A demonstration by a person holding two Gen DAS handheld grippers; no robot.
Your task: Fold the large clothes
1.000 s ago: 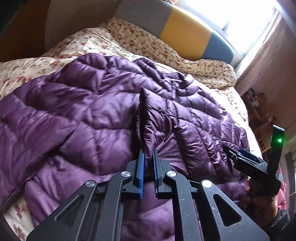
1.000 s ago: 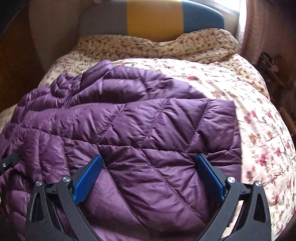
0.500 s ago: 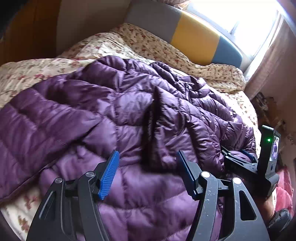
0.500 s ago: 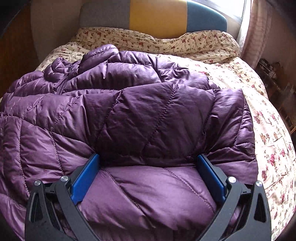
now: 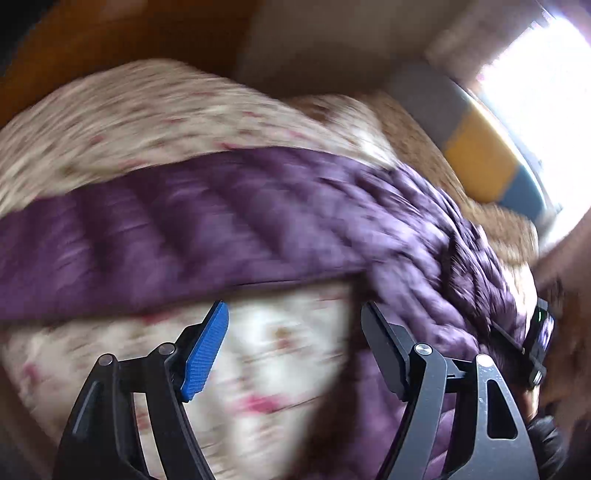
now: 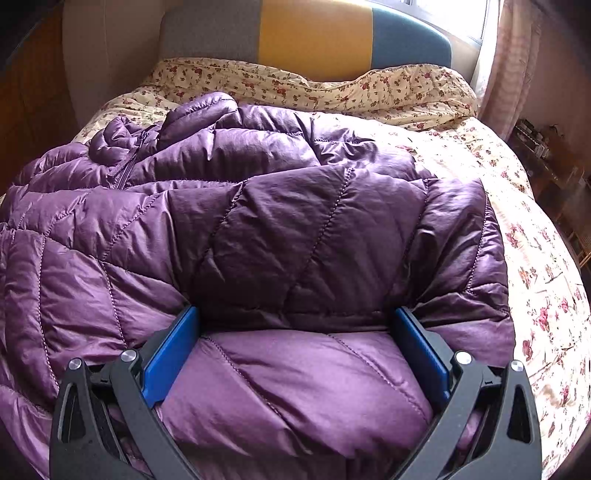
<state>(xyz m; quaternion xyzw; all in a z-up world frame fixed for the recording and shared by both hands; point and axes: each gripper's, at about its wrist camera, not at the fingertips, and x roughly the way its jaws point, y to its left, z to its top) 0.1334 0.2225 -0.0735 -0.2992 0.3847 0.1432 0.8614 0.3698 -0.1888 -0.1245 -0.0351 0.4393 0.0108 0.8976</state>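
jacket: purple quilted down jacket, spread across the bed, covering most of the near half; a fold of it lies doubled over toward the right wrist camera, zipper and collar bunched at far left
jacket in left view: blurred purple band running across the frame, thicker and crumpled toward the right
bedding: cream floral duvet, jacket lies directly on it; bare duvet shows to the right of the jacket and beyond it
headboard: padded, grey / yellow / blue panels, at the far end of the bed
left gripper: jaws opening, wide apart, nothing between them; only floral duvet seen through the gap, jacket edge just past the tips
left pads: blue pad visible on the left finger; right finger shows its black back only
right gripper: jaws wide apart, straddling a puffy jacket panel; fabric bulges up between the blue pads
right grip: panel fills the gap and touches both pads at the sides; cannot tell if it's pressed or just resting there
right gripper in left view: black body with a green light at far right edge, against the jacket, hand below it blurred
image quality: left view heavily motion-blurred, right view sharp
window: bright, far right, curtain beside it
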